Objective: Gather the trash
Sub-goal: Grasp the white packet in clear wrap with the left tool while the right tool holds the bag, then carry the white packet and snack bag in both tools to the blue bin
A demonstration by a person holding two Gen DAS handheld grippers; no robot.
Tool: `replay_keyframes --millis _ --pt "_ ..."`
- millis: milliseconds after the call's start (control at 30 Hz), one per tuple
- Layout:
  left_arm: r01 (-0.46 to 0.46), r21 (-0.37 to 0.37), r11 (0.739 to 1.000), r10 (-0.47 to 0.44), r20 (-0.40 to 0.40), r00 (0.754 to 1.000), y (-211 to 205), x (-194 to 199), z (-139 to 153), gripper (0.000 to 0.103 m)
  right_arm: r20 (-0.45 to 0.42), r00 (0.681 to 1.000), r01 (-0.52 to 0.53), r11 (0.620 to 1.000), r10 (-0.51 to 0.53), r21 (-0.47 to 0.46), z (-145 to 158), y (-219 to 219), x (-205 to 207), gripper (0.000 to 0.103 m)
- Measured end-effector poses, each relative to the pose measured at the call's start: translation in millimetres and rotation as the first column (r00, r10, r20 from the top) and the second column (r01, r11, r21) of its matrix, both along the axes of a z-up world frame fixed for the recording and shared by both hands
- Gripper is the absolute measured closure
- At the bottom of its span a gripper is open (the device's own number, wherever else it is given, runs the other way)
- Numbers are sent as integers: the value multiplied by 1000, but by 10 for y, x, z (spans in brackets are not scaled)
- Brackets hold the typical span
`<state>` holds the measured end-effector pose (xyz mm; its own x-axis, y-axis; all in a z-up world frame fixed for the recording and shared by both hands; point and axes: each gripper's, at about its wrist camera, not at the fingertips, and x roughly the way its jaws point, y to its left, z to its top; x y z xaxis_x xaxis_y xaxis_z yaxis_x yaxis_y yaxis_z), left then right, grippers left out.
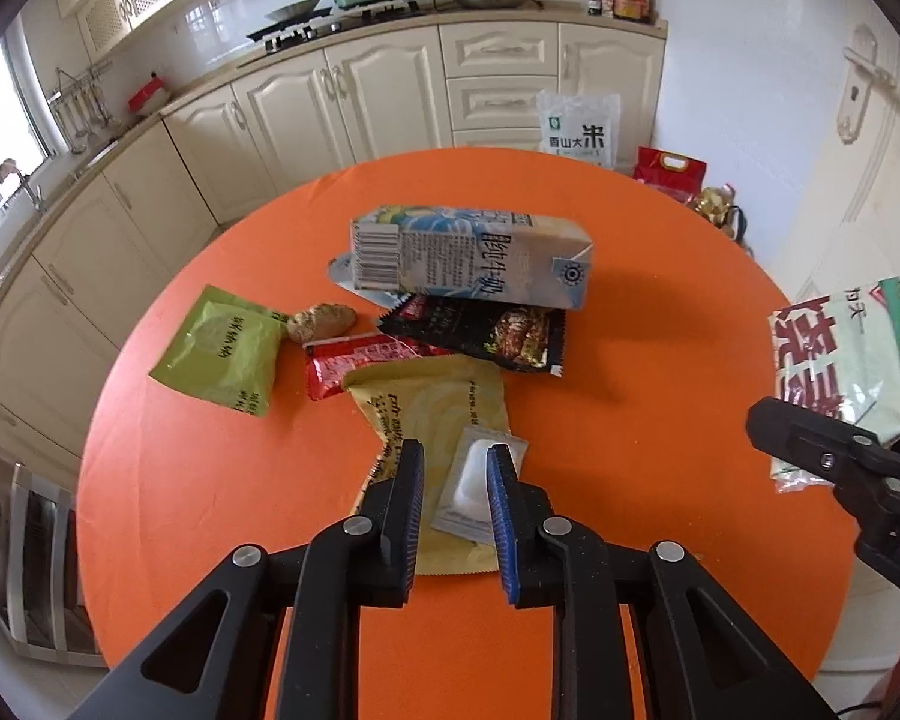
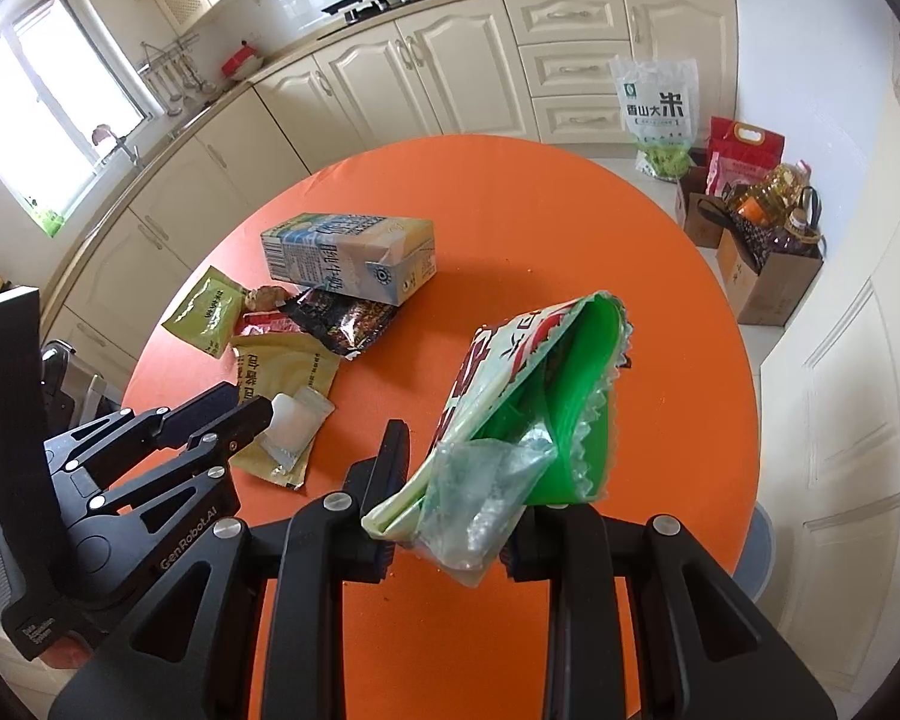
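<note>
The left gripper (image 1: pixel 455 457) is angled down over the orange worktop (image 1: pixel 630 360), its fingers (image 1: pixel 411 480) narrowly parted with nothing pinched; the white sachet (image 1: pixel 471 486) lies between their tips on the yellow wrapper (image 1: pixel 432 408). The green-lined bag (image 2: pixel 528 396) is pinched by the right gripper (image 2: pixel 450 480) above the worktop, mouth open, with clear plastic (image 2: pixel 480 492) seen inside.

Cream kitchen cabinets (image 1: pixel 390 90), seemingly daylit.
</note>
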<state>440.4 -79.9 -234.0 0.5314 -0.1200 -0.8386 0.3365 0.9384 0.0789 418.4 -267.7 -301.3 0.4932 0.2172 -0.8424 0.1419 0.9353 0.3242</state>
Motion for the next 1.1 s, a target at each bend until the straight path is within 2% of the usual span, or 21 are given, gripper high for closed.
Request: replay_keyframes --millis 100,167,233,267,433,500,600,867,1100 --pt "-15 -24 1000 14 -11 1000 85 -9 4 80 -8 1000 -15 1000 15 20 -74 -27 16 77" --pt "-29 -27 999 29 -10 1000 119 -21 5 75 -13 1000 -16 999 17 28 -120 -41 44 77" --pt "-14 -31 999 14 -9 1000 95 -42 -1 63 -14 1000 -16 999 17 42 -161 -56 56 77" --pt "-2 -31 1000 1 -12 1000 60 -52 -12 61 -16 1000 -17 998 18 52 -185 -72 69 77" --pt "57 -7 998 -57 -8 998 -163 -78 -97 61 -27 1000 -9 998 11 68 -266 -150 102 77" --pt "45 11 999 -45 -42 998 -211 -4 -194 63 -29 1000 -8 998 10 69 -285 -169 99 77" --pt "4 8 1000 -4 -58 998 -188 80 -259 85 -34 999 -10 997 12 72 -305 -190 96 77" --pt "8 4 1000 -8 -32 999 -217 27 -205 86 -51 999 2 998 2 68 -343 -222 72 77" --pt "20 -1 1000 -20 41 999 -262 -161 11 86 -28 1000 8 999 -7 42 -154 -205 -66 77"
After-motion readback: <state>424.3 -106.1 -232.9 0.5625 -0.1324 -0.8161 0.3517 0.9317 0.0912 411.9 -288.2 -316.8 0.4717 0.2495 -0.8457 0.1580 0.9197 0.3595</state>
